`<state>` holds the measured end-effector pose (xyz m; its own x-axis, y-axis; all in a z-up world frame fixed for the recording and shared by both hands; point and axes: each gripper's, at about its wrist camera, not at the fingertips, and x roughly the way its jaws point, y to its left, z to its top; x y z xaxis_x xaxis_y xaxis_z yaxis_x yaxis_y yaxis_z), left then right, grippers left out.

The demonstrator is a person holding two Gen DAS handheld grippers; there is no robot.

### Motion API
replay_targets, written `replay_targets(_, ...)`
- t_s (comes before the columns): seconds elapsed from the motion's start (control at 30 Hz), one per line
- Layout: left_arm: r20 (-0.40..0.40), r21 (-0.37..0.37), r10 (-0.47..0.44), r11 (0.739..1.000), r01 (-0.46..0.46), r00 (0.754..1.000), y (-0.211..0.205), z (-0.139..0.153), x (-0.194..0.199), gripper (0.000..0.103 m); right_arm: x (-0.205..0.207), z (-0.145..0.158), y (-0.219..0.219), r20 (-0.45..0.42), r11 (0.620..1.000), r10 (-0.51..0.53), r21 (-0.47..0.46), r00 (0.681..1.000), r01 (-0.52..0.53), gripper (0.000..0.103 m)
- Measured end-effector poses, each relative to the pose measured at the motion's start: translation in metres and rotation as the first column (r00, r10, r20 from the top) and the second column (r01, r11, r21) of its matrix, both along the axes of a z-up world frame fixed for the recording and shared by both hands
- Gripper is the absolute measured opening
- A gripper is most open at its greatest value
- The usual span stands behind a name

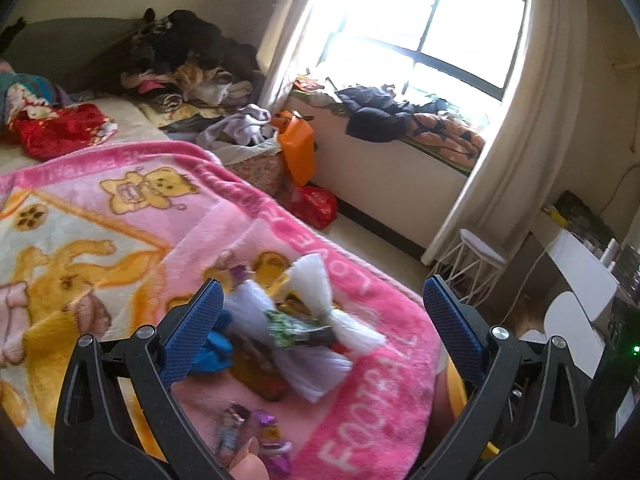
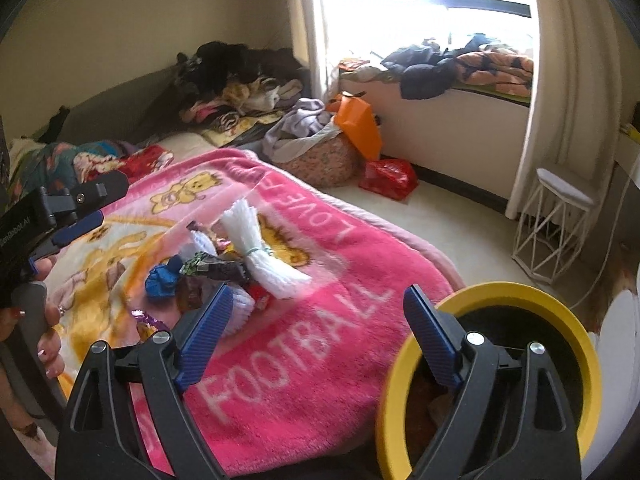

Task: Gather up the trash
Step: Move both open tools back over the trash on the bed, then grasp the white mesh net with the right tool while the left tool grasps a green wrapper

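1. Cluttered bedroom; pink blanket (image 2: 304, 344) covering the bed, trash pile (image 1: 292, 332) sitting mid-blanket.
2. Left gripper (image 1: 320, 332) hovering spread wide, holding nothing, pile lying between its fingers.
3. White foam bundle (image 2: 260, 248) lying across the green wrapper (image 1: 296, 326); likely needs lifting first.
4. Right gripper (image 2: 316, 332) also released, empty, reaching beside the yellow-rimmed bin (image 2: 576, 328), which is waiting just off the bed edge for short drops.

We are in a lived-in home bedroom. We see a bed (image 2: 184, 140) spread with a pink teddy-bear blanket (image 2: 320, 300), heaps of clothes (image 2: 240, 76) against the wall, a curtained window (image 1: 420, 28) with more garments along its ledge (image 2: 460, 120), a laundry basket (image 2: 320, 160) on the floor and a small white wire stool (image 2: 556, 224).
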<state>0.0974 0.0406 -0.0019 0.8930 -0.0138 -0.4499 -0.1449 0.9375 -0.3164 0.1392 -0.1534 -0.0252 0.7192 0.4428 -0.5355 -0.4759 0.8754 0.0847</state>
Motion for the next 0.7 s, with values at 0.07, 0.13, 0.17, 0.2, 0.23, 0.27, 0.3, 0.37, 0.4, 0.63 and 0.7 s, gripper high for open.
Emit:
replay_targets(0.07,-0.012,-0.01,0.01,1.0,-0.01,1.0,0.008,-0.003,0.001,0.092,0.004,-0.003,0.007,-0.006,1.0,0.013,-0.009,1.0,-0.013,0.084)
replay_targets(0.13,-0.028,-0.021,0.019,1.0,-0.02,0.999,0.016,-0.007,0.002,0.092,0.009,-0.007,0.015,-0.013,1.0,0.024,-0.019,1.0,-0.025,0.084)
replay_targets(0.17,-0.036,-0.025,0.02,0.999,-0.021,0.999,0.019,-0.008,0.004,0.092,0.013,-0.008,0.018,-0.017,0.999,0.029,-0.026,0.999,-0.029,0.084)
replay_targets(0.2,-0.049,-0.029,0.021,0.999,-0.022,0.999,0.022,-0.01,0.005,0.092,0.016,-0.01,0.02,-0.019,0.999,0.032,-0.03,0.999,-0.033,0.084)
replay_targets(0.23,-0.062,-0.034,0.021,0.999,-0.023,0.998,0.024,-0.013,0.007,0.092,0.02,-0.012,0.024,-0.025,0.999,0.04,-0.035,0.999,-0.041,0.084)
replay_targets(0.27,-0.072,-0.041,0.02,0.999,-0.023,0.997,0.027,-0.015,0.008,0.092,0.023,-0.013,0.026,-0.028,0.998,0.045,-0.037,0.999,-0.046,0.084)
replay_targets(0.3,-0.089,-0.053,0.018,0.998,-0.023,0.996,0.03,-0.019,0.01,0.092,0.027,-0.015,0.029,-0.031,0.998,0.053,-0.044,0.998,-0.054,0.084)
replay_targets(0.37,-0.106,-0.068,0.01,0.998,-0.017,0.994,0.032,-0.024,0.012,0.092,0.034,-0.019,0.035,-0.035,0.996,0.066,-0.058,0.997,-0.068,0.084)
replay_targets(0.4,-0.116,-0.079,0.002,0.997,-0.012,0.993,0.034,-0.027,0.014,0.09,0.037,-0.021,0.036,-0.038,0.995,0.07,-0.064,0.997,-0.072,0.084)
replay_targets(0.63,-0.196,-0.17,-0.06,0.985,0.026,0.979,0.037,-0.051,0.033,0.07,0.062,-0.041,0.06,-0.094,0.984,0.14,-0.101,0.986,-0.149,0.083)
replay_targets(0.7,-0.218,-0.183,-0.074,0.983,0.034,0.973,0.036,-0.057,0.038,0.066,0.069,-0.046,0.065,-0.107,0.98,0.152,-0.113,0.982,-0.164,0.081)
